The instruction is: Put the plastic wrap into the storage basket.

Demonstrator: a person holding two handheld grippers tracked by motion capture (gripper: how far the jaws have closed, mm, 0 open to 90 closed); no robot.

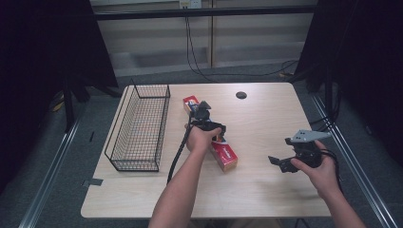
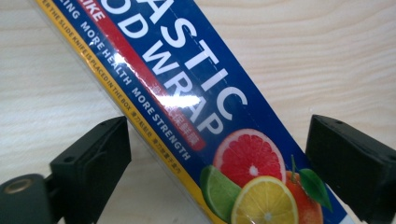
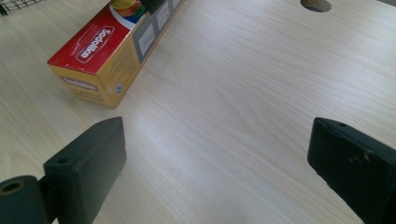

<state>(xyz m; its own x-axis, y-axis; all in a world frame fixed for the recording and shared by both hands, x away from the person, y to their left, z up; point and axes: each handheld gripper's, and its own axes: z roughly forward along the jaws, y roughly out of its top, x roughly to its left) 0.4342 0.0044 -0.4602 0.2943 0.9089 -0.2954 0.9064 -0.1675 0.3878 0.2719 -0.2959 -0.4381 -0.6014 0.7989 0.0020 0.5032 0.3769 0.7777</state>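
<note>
Left tongs (image 1: 205,124) hang over the middle of the plastic wrap box (image 1: 227,156), jaws set wide, one on each side of it. Left gripper view: both pads stand clear of the box (image 2: 187,93), bare wood visible between each pad and the box edge, so no grip. Right tongs (image 1: 281,163) are held above bare tabletop (image 1: 266,114) at the right, well apart from the box, jaws wide with nothing between them.

Box position: flat on the tabletop, lying diagonally, near centre, just right of the wire basket (image 1: 140,128) but not touching it.

View differences:
- High view: gives the layout, namely basket at left, box at centre, a dark round hole (image 1: 241,95) in the tabletop toward the far edge, and both forearms coming in from the bottom.
- Left gripper view: gives the box's blue top face with white lettering and printed citrus fruit, unreadable from above.
- Right gripper view: gives the red end face of the box (image 3: 100,51), its yellow side, the hole (image 3: 315,4) at the top edge and a corner of the basket (image 3: 16,3) at top left.

Count: tongs 2, box 1, basket 1, hole 1.
</note>
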